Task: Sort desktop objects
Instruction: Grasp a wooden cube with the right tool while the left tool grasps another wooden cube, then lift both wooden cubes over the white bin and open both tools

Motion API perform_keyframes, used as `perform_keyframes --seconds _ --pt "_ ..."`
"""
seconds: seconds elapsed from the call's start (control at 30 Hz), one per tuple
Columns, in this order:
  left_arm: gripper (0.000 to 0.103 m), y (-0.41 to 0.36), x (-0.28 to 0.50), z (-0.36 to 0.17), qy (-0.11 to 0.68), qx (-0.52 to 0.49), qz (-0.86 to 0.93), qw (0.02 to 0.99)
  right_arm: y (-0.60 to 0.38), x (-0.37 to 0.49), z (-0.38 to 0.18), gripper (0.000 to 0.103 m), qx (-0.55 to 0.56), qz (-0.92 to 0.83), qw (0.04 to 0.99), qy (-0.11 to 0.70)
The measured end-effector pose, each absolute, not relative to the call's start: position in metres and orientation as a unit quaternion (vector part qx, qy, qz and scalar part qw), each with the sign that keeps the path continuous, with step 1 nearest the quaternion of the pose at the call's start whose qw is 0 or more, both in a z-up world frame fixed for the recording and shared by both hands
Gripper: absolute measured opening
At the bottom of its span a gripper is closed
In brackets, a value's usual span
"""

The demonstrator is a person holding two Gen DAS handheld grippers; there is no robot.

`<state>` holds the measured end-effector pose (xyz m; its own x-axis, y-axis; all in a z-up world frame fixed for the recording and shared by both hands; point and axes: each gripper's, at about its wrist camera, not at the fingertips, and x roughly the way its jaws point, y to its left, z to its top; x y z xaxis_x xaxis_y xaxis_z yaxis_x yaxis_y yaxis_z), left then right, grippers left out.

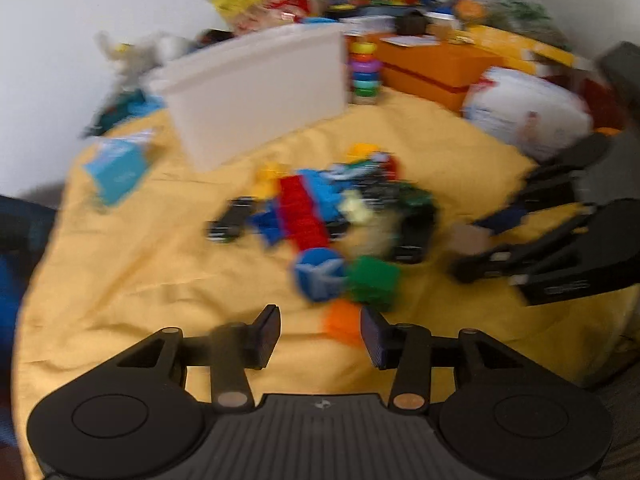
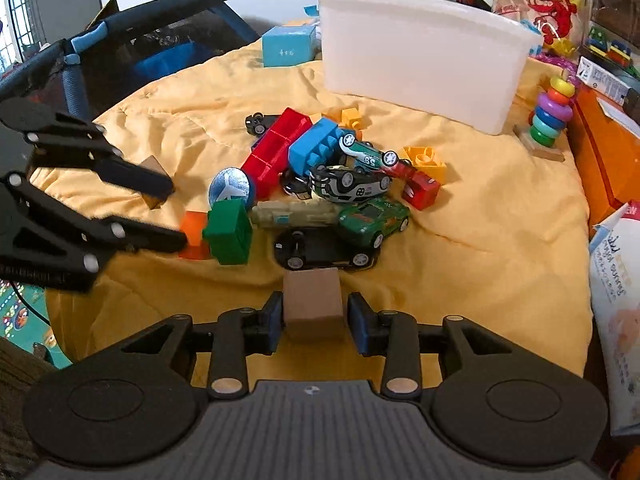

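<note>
A pile of toy bricks and cars lies mid-cloth: a long red brick (image 2: 276,148), a blue brick (image 2: 316,146), a green block (image 2: 229,232), an orange block (image 2: 193,234), a green car (image 2: 374,220) and a black car (image 2: 326,252). My right gripper (image 2: 314,318) is shut on a tan wooden block (image 2: 313,300) at the pile's near edge. My left gripper (image 1: 320,330) is open and empty, just before the orange block (image 1: 342,320); it also shows in the right wrist view (image 2: 172,212). The left wrist view is motion-blurred.
A white plastic bin (image 2: 420,60) stands behind the pile on the yellow cloth (image 2: 480,240). A ring-stacker toy (image 2: 550,116) and an orange box (image 2: 608,152) are at the right, a small blue box (image 2: 286,46) at the back left, a dark playpen (image 2: 132,48) beyond.
</note>
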<state>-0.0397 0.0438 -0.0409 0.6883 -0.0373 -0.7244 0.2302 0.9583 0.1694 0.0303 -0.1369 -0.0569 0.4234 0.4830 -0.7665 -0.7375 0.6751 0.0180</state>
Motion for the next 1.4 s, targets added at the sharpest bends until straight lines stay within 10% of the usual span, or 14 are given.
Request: perform_keyframes --seconds 0.3,0.43,0.67,1.4 --pt "0.055 0.079 -0.027 -0.053 0.397 0.123 0.004 0.910 -0.133 0.029 -0.059 0.039 -0.158 0.351 0.837 0.390" --pt "0.033 0.085 -0.022 -0.064 0.422 0.095 -0.023 0.901 -0.128 0.031 -0.063 0.041 -0.156 0.346 0.839 0.390" --pt "0.032 0.090 -0.022 -0.065 0.428 0.066 -0.050 0.900 -0.131 0.030 -0.062 0.033 -0.159 0.351 0.836 0.390" --pt "0.033 0.097 0.141 0.092 0.255 0.048 -0.055 0.964 -0.114 0.181 0.062 0.033 -0.123 0.331 0.908 0.226"
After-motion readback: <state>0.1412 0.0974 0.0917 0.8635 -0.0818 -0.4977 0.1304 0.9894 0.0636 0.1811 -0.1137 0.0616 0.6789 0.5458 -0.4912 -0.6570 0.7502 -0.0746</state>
